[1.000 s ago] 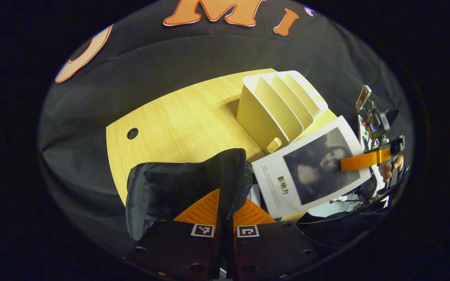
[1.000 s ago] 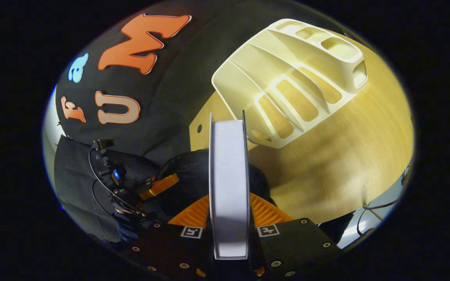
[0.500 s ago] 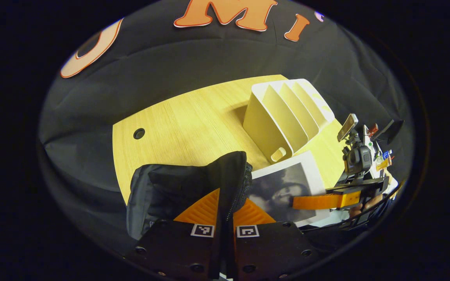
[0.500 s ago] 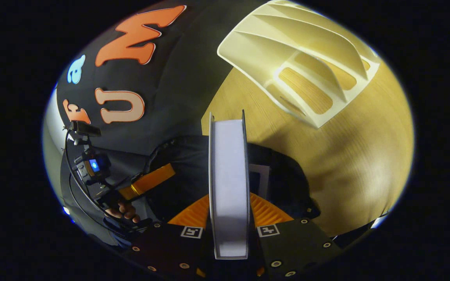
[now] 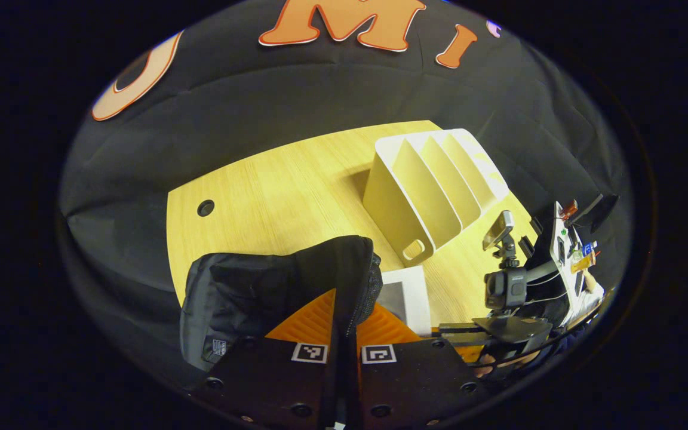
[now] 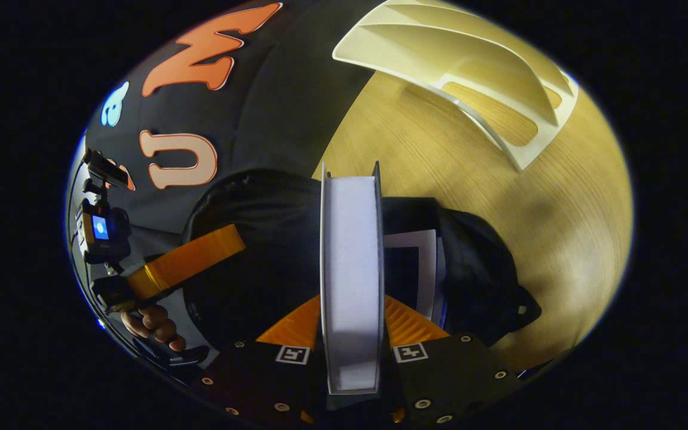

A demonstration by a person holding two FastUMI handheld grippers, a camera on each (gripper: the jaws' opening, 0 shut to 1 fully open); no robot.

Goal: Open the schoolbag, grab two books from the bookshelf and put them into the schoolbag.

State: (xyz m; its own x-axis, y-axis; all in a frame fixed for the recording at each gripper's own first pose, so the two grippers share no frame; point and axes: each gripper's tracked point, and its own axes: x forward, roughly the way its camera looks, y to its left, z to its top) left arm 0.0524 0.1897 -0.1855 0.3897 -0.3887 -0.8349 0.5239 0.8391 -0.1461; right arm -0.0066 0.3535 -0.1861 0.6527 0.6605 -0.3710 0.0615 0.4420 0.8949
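Book [image 6: 351, 280] sits clamped in right tongs [image 6: 350, 325] over schoolbag [image 6: 260, 239]; left tongs [image 5: 344, 322] pinch its rim.

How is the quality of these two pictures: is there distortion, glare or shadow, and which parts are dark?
Left gripper view: the fisheye lens bows the table edge; light falls evenly on the wood, while the schoolbag is nearly featureless black. Right gripper view: the bookshelf looks stretched and curved near the rim, a soft shadow darkens the table at right, and the book edge is bright but not blown out.
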